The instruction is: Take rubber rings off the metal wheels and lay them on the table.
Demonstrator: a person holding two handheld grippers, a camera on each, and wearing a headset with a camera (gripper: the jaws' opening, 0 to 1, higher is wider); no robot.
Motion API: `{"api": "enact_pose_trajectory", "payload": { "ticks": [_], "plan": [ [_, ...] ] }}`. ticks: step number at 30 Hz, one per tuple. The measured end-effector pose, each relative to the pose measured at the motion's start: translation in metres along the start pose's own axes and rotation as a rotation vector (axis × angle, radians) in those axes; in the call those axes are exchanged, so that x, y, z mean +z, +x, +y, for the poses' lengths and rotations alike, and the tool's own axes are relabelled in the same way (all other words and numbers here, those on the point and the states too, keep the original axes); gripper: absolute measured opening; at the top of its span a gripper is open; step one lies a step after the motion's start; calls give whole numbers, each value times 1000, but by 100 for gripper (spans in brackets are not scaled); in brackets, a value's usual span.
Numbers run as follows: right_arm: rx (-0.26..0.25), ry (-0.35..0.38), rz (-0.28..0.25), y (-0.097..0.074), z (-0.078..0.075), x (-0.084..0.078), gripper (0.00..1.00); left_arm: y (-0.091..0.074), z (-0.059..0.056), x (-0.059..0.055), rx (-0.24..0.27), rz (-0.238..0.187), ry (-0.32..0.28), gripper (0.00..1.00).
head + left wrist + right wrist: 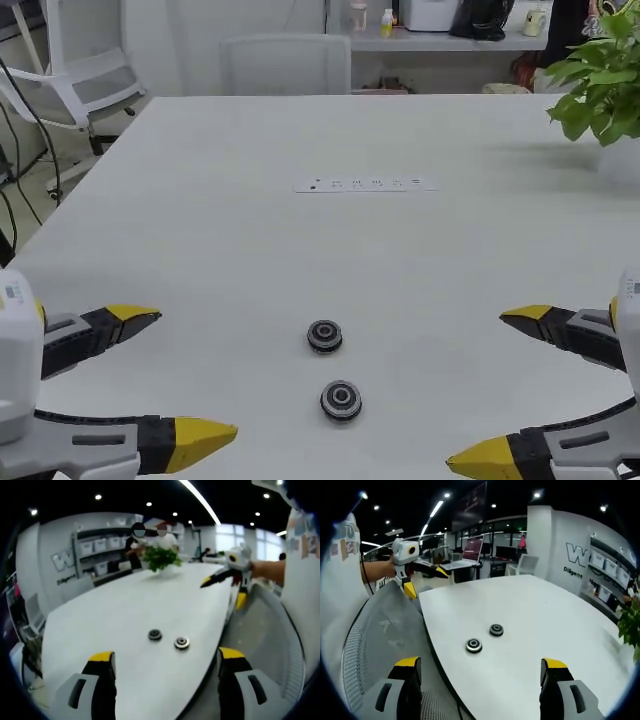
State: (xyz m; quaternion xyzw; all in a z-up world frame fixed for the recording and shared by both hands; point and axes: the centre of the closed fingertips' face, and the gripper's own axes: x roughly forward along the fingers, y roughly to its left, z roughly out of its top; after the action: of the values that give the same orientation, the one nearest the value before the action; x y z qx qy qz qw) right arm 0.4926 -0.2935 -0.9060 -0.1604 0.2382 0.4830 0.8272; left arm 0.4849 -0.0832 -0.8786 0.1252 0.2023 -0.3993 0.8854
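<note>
The white counter [250,250] carries two small metal wheels near its 6 o'clock edge in the head view; the far wheel [324,336] lies flat, and the near wheel [341,399] lies flat at its 6 o'clock, close but apart; both show dark rubber rings [311,336] around their pale centres, so none lies on the counter by itself.

The left claw [192,374] sits at 8 o'clock of the wheels, released, its yellow-tipped jaws spread wide with nothing between them; the right claw [478,388] sits at 4 o'clock, likewise released and gripping nothing; both are well apart from the wheels.

In the left gripper view the left claw [166,655] frames the far wheel [155,635] and the near wheel [182,642] at 12 o'clock of its jaws, with the right claw [222,592] across the counter at 1 o'clock.

In the right gripper view the right claw [479,666] frames the near wheel [473,645] and the far wheel [496,629], with the left claw [427,582] at 11 o'clock.

A socket strip [365,184] lies at 12 o'clock of the wheels; a plant [600,80] stands at 2 o'clock; a chair [285,62] stands beyond the far edge.
</note>
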Motion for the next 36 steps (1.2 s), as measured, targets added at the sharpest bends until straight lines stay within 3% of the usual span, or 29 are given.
{"api": "enact_pose_trajectory", "payload": {
  "ticks": [20, 36],
  "plan": [
    [-1, -4, -1, -1, -2, -1, 99, -2, 1, 2, 15, -14, 3, 90],
    [1, -44, -28, 7, -9, 15, 99, 1, 6, 10, 9, -27, 26, 91]
  ]
}}
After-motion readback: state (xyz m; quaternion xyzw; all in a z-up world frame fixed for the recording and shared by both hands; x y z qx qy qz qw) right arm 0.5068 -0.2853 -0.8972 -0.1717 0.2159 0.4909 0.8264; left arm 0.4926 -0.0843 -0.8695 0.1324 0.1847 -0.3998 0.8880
